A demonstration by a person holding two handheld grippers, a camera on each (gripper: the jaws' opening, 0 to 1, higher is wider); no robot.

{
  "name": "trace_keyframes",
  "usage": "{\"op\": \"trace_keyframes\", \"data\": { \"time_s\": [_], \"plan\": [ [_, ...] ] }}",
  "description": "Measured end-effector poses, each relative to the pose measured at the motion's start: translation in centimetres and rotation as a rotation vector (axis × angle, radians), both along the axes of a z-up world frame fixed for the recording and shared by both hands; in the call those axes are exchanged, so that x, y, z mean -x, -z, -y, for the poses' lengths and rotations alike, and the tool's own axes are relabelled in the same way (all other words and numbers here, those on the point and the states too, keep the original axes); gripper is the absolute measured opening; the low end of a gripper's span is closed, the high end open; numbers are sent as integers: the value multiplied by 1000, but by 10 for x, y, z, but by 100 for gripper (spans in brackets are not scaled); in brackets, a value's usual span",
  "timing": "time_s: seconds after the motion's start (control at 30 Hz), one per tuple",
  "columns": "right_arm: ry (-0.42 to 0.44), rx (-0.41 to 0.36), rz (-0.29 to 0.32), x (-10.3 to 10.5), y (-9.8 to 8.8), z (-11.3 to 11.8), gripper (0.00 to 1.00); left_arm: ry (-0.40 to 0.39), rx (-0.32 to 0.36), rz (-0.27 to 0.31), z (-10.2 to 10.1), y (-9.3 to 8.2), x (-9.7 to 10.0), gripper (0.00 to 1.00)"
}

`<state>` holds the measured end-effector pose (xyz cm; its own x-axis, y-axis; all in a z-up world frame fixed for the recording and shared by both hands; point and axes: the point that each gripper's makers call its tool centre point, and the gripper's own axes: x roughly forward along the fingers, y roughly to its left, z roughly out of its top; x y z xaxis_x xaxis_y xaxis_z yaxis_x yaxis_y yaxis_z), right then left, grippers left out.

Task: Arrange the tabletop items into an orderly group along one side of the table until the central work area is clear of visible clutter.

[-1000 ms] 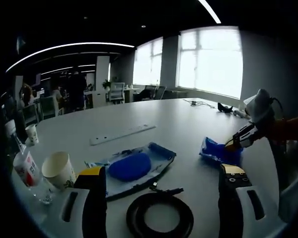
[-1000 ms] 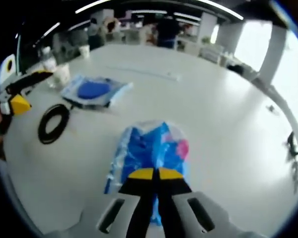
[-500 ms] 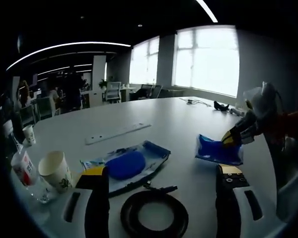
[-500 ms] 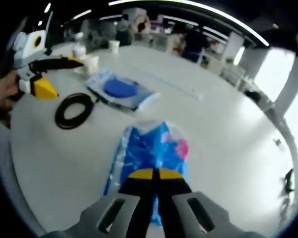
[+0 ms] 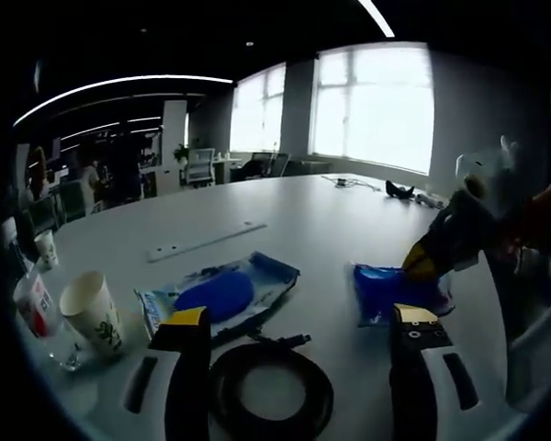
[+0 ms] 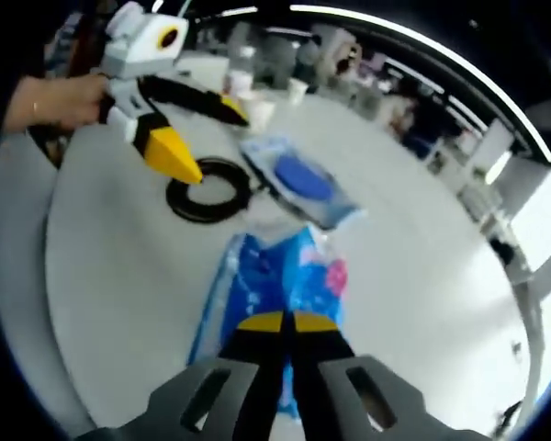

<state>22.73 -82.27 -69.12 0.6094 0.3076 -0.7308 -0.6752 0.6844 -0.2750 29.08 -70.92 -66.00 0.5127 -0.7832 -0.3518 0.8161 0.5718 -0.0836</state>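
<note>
My right gripper [image 6: 285, 322] is shut on a blue plastic packet [image 6: 274, 276] with a pink patch, holding it at the white table [image 6: 119, 276]. In the left gripper view the same packet [image 5: 390, 292] hangs from the right gripper [image 5: 421, 262] on the right. My left gripper [image 5: 301, 315] stands open over a black cable coil [image 5: 271, 390]. A clear pouch with a blue round pad [image 5: 222, 294] lies just beyond the coil. In the right gripper view, the left gripper [image 6: 202, 133], in a hand, hovers over the coil [image 6: 207, 188], beside the pouch [image 6: 303, 179].
A paper cup [image 5: 90, 312], a small red-and-white carton [image 5: 35, 303] and another cup [image 5: 44, 246] stand at the table's left edge. A long white strip [image 5: 207, 242] lies farther back. Dark objects [image 5: 399, 191] sit near the windows. Office desks and people are beyond.
The right gripper has carried the blue packet closer to the coil and the pouch. The left gripper stays open over the coil, which sits slightly more between its jaws.
</note>
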Motion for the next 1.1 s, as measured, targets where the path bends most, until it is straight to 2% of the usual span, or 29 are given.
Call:
{"op": "trace_keyframes", "data": {
  "time_s": [0.2,0.53,0.73,1.1],
  "plan": [
    [-103,15,-6,9,2,-21,0,63,-29,-19,9,11,15,71],
    [-235,43,-19,27,10,-41,0,145,-75,-51,19,35,46,61],
    [-286,62,-24,34,17,-47,0,180,-94,-76,23,46,61,55],
    [-322,59,-47,43,26,-52,0,182,-118,-117,21,61,70,36]
  ]
}}
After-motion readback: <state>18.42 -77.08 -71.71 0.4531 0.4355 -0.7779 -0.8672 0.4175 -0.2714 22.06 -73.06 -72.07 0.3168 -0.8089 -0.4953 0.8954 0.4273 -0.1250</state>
